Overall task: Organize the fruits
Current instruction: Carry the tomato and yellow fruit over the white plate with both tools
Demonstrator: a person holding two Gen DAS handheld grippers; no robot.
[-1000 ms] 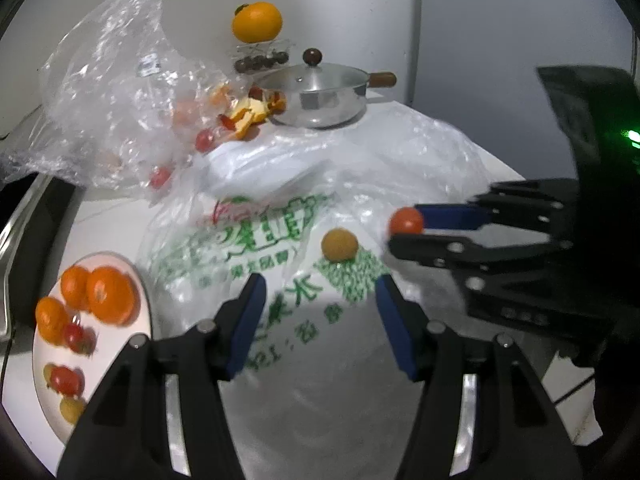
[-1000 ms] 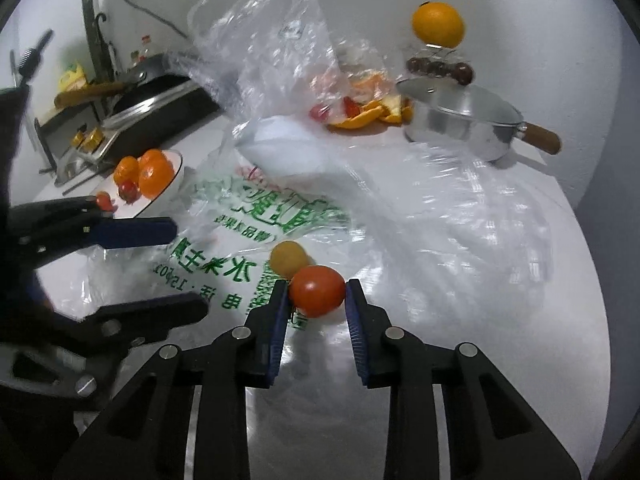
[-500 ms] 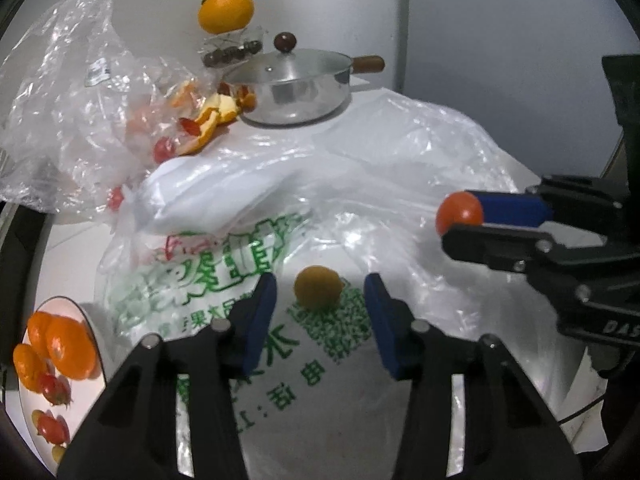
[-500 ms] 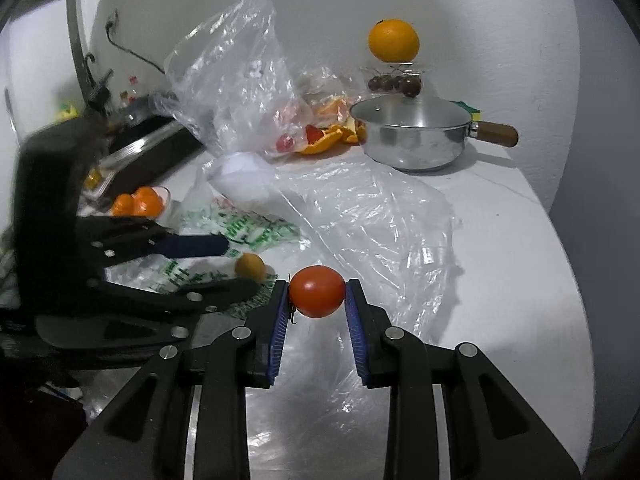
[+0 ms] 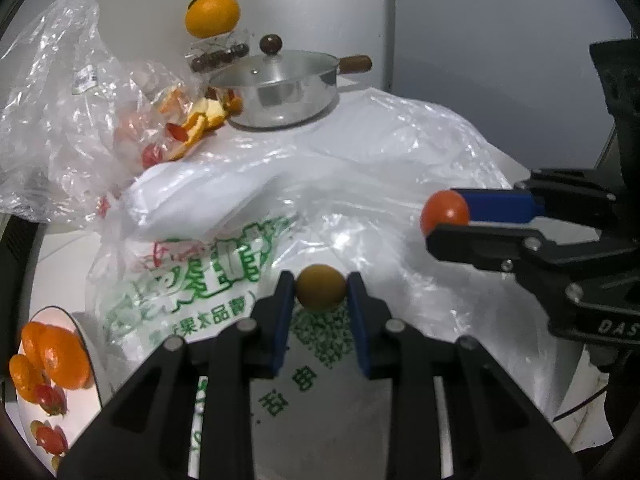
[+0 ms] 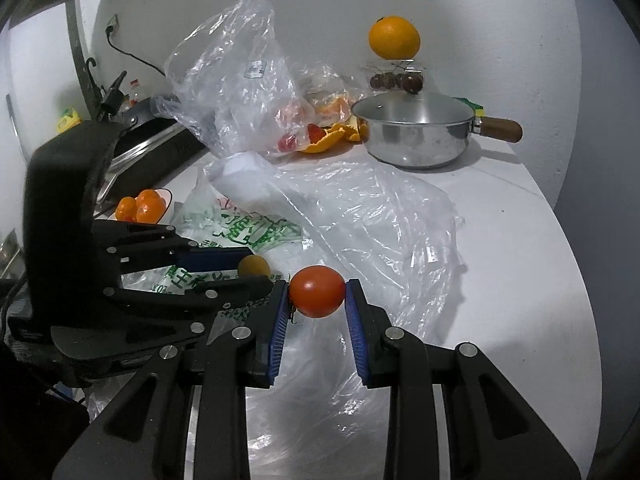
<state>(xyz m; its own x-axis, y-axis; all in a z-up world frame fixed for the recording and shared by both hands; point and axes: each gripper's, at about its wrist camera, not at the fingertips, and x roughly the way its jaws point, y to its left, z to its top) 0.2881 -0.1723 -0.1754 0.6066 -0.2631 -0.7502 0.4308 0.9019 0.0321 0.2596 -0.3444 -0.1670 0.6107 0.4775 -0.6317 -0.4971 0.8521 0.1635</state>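
My left gripper (image 5: 321, 294) is shut on a small yellow-brown fruit (image 5: 320, 286) that rests on a green-printed plastic bag (image 5: 208, 280). The same fruit (image 6: 253, 266) shows between the left fingers in the right wrist view. My right gripper (image 6: 317, 294) is shut on a red cherry tomato (image 6: 317, 291), held above the clear plastic; this tomato (image 5: 445, 211) appears at the right of the left wrist view. A white plate (image 5: 86, 334) at the lower left holds oranges (image 5: 60, 356) and small red tomatoes (image 5: 50, 398).
A steel lidded pot (image 5: 280, 92) with a wooden handle stands at the back, orange peels (image 5: 200, 120) beside it. A large orange (image 5: 212, 14) sits on a box of dark fruits. A crumpled clear bag (image 5: 52, 112) with fruits lies left. A stove (image 6: 152, 148) lies at the far left.
My left gripper moved forward to the yellow-brown fruit and closed its jaws on it. The right gripper drew back to the right with the tomato still in its grip.
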